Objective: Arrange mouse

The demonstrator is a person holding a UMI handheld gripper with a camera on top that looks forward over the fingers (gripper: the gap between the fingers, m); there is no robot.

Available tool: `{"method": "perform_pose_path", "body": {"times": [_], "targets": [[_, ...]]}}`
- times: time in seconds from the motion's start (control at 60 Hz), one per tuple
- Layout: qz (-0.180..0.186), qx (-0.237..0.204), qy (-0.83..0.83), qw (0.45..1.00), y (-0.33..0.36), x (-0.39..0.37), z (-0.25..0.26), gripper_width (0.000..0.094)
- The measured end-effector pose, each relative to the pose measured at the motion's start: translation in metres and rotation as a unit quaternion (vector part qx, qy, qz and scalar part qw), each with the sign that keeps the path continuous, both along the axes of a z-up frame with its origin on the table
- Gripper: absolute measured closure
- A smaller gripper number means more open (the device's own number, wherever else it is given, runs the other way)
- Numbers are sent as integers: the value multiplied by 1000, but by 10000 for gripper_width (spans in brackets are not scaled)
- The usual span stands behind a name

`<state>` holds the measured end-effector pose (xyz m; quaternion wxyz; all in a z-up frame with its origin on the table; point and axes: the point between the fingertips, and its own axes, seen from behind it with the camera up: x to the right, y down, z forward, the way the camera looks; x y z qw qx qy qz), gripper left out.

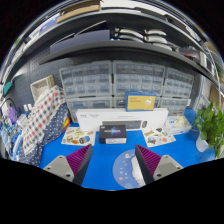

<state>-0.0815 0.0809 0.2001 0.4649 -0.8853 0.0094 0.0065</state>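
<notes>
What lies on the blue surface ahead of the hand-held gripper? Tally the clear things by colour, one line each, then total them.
White: 1, the long white box
Black: 1, the small black device in front of it
Orange: 1, the orange box behind
Green: 1, the potted plant
Total: 4. Smaller bits are too small to tell.
The hand-held gripper is open and holds nothing.

The gripper [111, 165] has two fingers [70, 163] with pale grey, wedge-shaped outer bodies that get narrow toward the tips. On the inner face of each finger there is a magenta pad [146, 159] with fine ridges across it, in a triangle-like shape.
</notes>
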Motion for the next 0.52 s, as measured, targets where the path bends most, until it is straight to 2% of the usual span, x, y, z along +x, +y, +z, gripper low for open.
{"method": "perform_pose_path", "body": {"times": [0.2,0.517], "targets": [[20,16,5,1000,-13,-29,32,58],[34,18,7,999,-27,-48,37,54]]}}
